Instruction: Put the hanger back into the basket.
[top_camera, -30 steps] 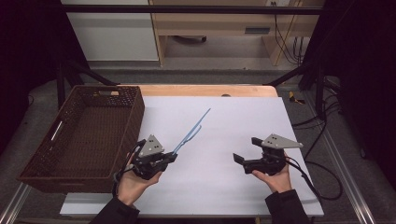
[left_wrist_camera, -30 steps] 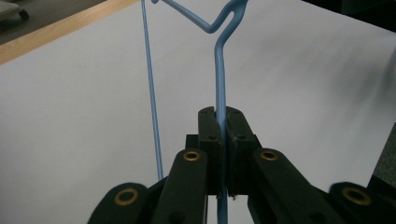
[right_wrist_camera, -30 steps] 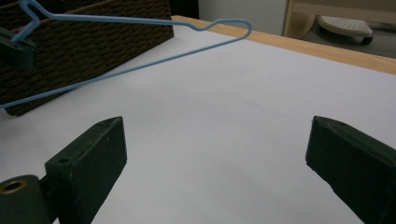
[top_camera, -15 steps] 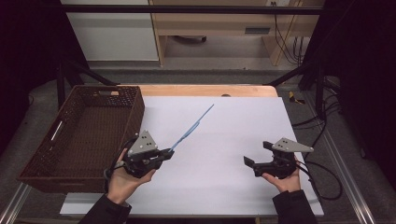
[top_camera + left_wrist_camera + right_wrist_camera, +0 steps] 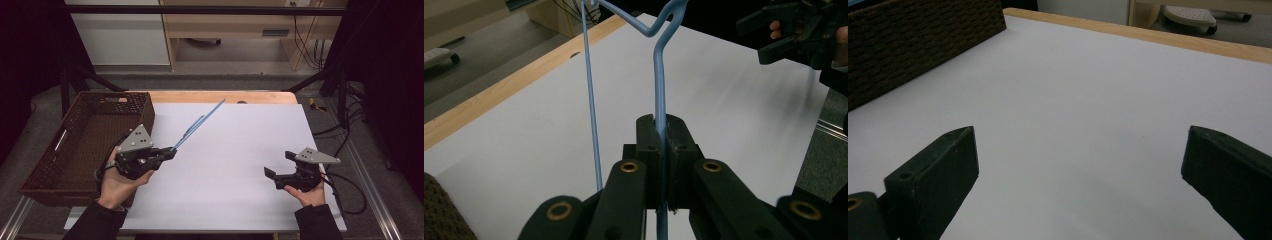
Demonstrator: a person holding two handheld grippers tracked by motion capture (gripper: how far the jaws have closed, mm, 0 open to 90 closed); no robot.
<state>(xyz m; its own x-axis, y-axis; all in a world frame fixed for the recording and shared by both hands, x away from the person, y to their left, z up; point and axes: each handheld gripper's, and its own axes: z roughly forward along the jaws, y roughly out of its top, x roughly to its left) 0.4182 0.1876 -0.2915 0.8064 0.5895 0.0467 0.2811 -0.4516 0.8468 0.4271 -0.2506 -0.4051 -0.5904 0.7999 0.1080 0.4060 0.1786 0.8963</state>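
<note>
We see the left gripper (image 5: 167, 154) clamped on a light blue wire hanger (image 5: 197, 127), its jaws pressed together on one thin rod of it. The hanger slants away over the white table (image 5: 240, 150), lifted off it as far as the high view lets us judge, just beside the brown wicker basket (image 5: 80, 135). In the left gripper view the hanger (image 5: 658, 75) rises straight from the closed jaws. The right gripper (image 5: 272, 175) hovers low over the table's right side, well apart, jaws spread wide with nothing between them.
</note>
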